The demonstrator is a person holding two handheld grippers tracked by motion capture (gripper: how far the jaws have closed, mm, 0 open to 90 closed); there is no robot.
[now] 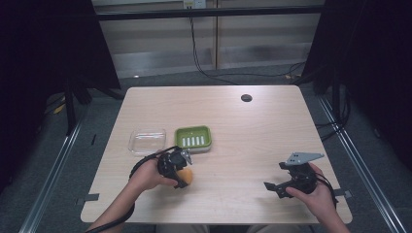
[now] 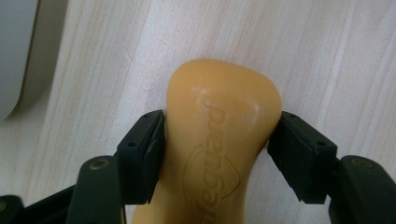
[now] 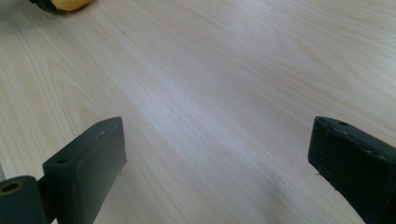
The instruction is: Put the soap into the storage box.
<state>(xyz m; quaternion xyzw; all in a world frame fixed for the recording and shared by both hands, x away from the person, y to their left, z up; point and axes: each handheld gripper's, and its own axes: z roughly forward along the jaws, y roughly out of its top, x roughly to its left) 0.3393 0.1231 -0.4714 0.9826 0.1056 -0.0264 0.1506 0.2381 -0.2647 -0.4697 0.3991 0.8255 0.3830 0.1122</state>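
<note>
An orange bar of soap (image 2: 219, 140) with embossed lettering lies on the wooden table (image 1: 243, 131) at the front left. My left gripper (image 2: 219, 126) is shut on it, one black pad pressing on each side of the bar's narrow waist. From above, the soap (image 1: 187, 176) pokes out just right of the left gripper (image 1: 182, 170), which a hand holds low over the table. My right gripper (image 1: 274, 188) rests at the front right, its jaws wide open over bare wood with nothing between them (image 3: 217, 140). The soap (image 3: 70, 3) peeks in at the top left corner of the right gripper view.
A green soap dish (image 1: 193, 129) with a slotted floor sits just beyond the left gripper, and a clear plastic tray (image 1: 146, 141) lies to its left. A black round grommet (image 1: 246, 98) marks the table's far side. A pale container edge (image 2: 14, 56) shows left of the soap.
</note>
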